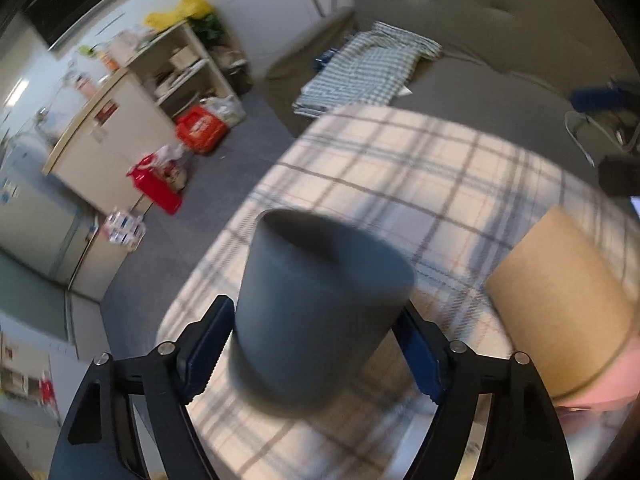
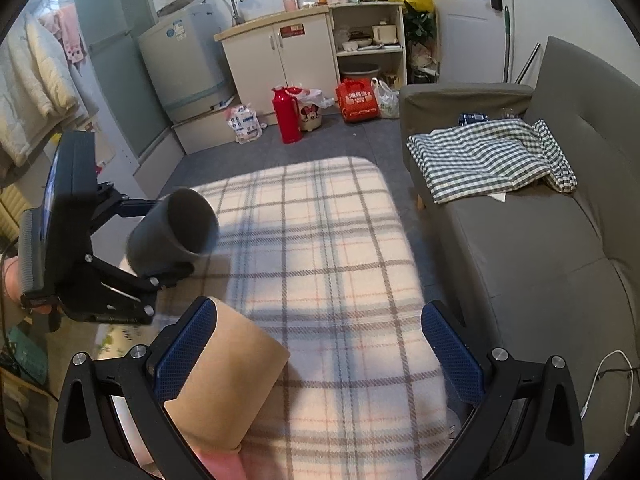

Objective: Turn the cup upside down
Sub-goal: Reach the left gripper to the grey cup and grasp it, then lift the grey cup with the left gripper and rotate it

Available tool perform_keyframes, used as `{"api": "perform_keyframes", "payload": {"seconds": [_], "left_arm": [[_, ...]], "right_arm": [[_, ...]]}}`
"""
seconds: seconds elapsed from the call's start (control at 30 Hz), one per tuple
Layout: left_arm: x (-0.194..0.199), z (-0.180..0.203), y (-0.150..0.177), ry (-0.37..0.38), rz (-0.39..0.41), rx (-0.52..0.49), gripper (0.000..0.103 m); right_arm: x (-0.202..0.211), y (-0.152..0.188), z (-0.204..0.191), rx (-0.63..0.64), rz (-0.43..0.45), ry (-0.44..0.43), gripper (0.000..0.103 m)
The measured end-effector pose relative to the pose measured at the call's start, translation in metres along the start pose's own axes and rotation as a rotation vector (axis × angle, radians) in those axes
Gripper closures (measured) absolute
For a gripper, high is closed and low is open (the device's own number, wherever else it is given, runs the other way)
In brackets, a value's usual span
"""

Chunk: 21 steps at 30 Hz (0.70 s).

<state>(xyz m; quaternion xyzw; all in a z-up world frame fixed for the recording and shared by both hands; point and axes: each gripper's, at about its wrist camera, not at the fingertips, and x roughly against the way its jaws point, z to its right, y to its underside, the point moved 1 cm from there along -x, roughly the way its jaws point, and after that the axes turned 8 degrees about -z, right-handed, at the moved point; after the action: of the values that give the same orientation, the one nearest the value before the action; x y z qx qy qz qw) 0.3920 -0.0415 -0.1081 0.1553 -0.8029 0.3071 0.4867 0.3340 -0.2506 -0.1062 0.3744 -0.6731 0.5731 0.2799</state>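
A dark grey cup (image 1: 320,312) is held between the blue pads of my left gripper (image 1: 316,344), lifted above the plaid cloth. In the right wrist view the cup (image 2: 172,232) is tilted, its open mouth facing right and slightly up, with the left gripper (image 2: 160,240) shut on its body. My right gripper (image 2: 320,352) is open and empty near the front edge of the table. A brown cardboard tube (image 2: 228,380) stands beside its left finger.
The table has a plaid cloth (image 2: 328,248). A grey sofa (image 2: 532,248) with a checked cloth (image 2: 488,156) stands to the right. A red thermos (image 2: 286,114), bags and cabinets are on the floor beyond. The cardboard tube also shows at the right in the left wrist view (image 1: 560,300).
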Motion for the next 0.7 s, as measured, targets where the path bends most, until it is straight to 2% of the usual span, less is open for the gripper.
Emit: {"api": "perform_keyframes", "payload": {"seconds": [0.1,0.27,0.37,0.53,0.7], "left_arm": [[0.036,-0.004,0.003,-0.013,0.004,0.055,0.026],[0.117,0.008,0.011,-0.003,0.038,0.136,0.026],[0.168,0.027,0.019,-0.003,0.059,0.171,0.027],[0.241,0.073,0.043,0.042,0.078,0.260,0.027],[0.274,0.117,0.079,0.103,0.060,0.410,0.027]], "right_arm": [[0.026,0.001,-0.001,0.000,0.023,-0.006,0.000],[0.075,0.008,-0.001,-0.010,0.075,-0.014,0.000],[0.110,0.018,0.000,-0.016,0.111,-0.018,0.000],[0.163,0.045,0.002,-0.003,0.164,-0.021,0.000],[0.198,0.090,0.003,0.016,0.176,-0.019,0.000]]}}
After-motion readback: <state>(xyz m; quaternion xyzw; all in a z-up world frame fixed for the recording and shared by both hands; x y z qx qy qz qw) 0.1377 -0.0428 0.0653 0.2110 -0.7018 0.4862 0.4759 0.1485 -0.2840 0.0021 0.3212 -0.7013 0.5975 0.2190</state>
